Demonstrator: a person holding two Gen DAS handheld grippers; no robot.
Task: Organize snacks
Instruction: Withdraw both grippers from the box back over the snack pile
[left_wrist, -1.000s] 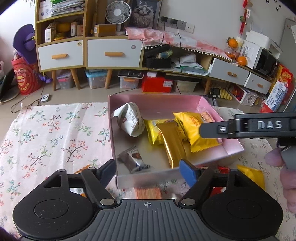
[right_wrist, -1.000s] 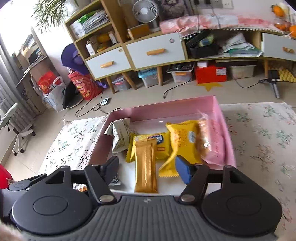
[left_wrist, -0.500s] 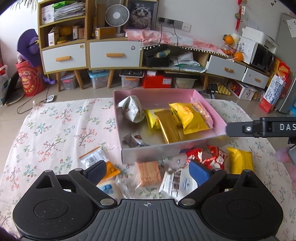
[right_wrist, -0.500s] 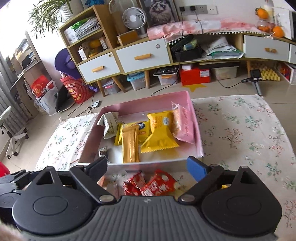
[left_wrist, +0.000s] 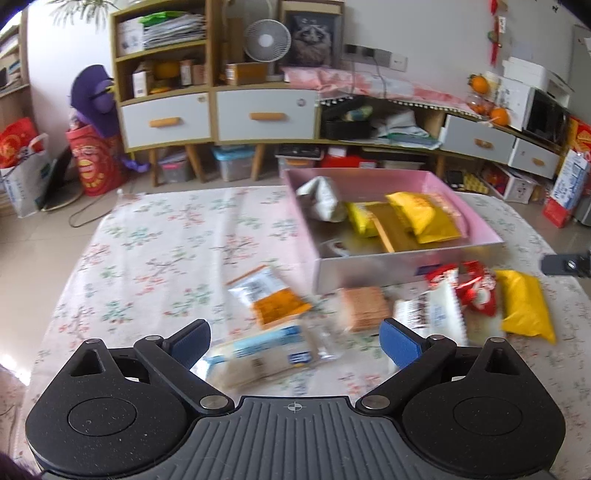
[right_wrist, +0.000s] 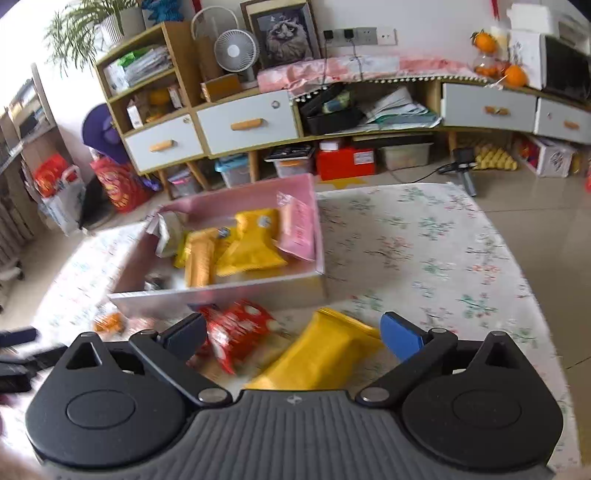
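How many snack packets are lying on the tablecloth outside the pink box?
6, perhaps more hidden: orange-white packet, blue-white packet, brown cracker pack, white packet, red packet, yellow packet.

Both views look forward and downward along their own gripper's fingers, from low over a table with a floral cloth (left_wrist: 155, 258), facing a wall of wooden shelves (right_wrist: 221, 122). The left wrist view sits left of the pink box (left_wrist: 399, 269), seeing its near wall at right of centre. The right wrist view sits further right, so the box (right_wrist: 221, 295) lies left of centre. Both share the box, loose packets before it and the shelves.
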